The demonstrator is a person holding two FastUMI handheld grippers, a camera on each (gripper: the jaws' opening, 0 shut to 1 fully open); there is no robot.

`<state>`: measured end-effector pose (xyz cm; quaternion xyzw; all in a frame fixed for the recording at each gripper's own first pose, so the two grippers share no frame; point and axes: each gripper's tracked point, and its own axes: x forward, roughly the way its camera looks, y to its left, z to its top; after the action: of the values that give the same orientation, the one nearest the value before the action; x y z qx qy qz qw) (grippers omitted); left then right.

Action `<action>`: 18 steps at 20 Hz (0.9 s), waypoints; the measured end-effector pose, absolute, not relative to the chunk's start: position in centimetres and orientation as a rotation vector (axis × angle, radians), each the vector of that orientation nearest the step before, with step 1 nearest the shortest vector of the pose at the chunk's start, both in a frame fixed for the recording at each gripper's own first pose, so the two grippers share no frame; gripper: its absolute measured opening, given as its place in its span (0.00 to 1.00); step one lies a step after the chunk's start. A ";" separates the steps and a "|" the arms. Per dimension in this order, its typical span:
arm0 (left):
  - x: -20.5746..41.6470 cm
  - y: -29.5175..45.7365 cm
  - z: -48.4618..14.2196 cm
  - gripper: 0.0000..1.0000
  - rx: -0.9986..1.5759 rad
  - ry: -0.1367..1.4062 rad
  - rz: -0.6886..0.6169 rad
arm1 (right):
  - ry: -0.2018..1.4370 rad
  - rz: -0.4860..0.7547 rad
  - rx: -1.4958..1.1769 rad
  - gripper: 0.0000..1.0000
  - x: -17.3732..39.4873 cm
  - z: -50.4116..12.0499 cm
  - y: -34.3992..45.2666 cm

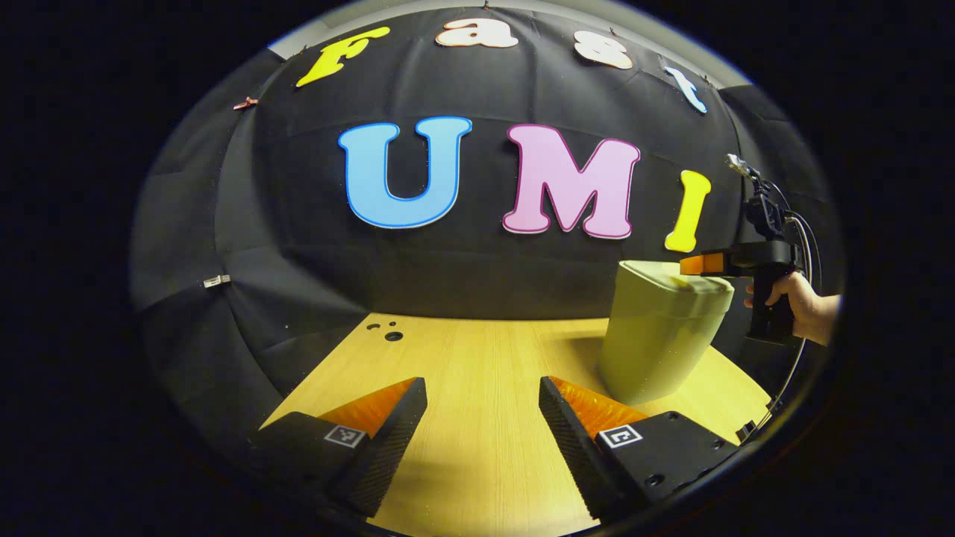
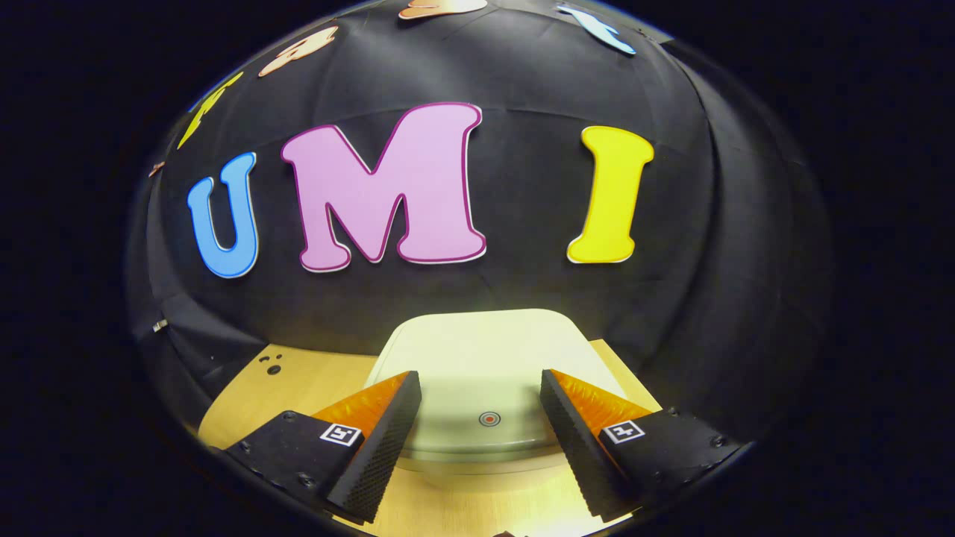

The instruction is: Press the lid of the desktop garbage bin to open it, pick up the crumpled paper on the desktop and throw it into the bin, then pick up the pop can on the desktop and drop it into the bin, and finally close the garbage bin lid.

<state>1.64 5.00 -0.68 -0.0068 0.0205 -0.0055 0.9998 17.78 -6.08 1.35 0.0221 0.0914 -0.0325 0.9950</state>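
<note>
Risk: right gripper [image 2: 481,406] is hovering just above the lid [image 2: 477,358] of the garbage bin [image 1: 660,335], and a press landing off the round mark [image 2: 489,419] near the lid's front edge may be failing to release the catch.
Cause: its jaws are standing apart, so one finger alone may be meeting the lid; an off-centre push could be tipping the bin or sliding it across the table [image 1: 477,350].
Bin: it is standing upright on the table with the lid down, leaning only by lens distortion as far as can be judged.
Left gripper [image 1: 481,425]: it is waiting low over bare table, well to the left of the bin, jaws apart and holding nothing.
Right gripper, far view: in the left gripper view it is reaching over the bin's top from the bin's right side, with a hand [image 1: 798,298] gripping the handle; whether its tip is touching the lid is hard to tell there.
Task progress: opening appears not yet done.
Surroundings: small dark holes [image 1: 388,332] are sitting in the table far left of the bin, beside the cloth wall.
Obstruction: nothing is standing between the right gripper and the lid.
</note>
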 end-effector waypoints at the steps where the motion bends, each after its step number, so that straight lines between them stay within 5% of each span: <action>1: 1.3 5.3 -0.2 0.98 -0.017 0.027 -0.006 | 0.165 -0.067 0.045 1.00 16.8 1.9 -6.0; 9: -1.7 5.9 3.4 0.97 0.016 -0.060 -0.056 | 0.151 -0.058 -0.019 1.00 6.9 1.4 -4.2; 18: -4.3 3.9 0.3 0.97 0.077 -0.042 -0.126 | 0.141 0.016 -0.151 0.98 -2.8 -2.3 0.7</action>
<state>-4.32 3.86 0.34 0.0385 -0.0212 -0.0628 0.9971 -2.78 0.69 -2.29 -0.0755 0.0704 0.0081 0.9946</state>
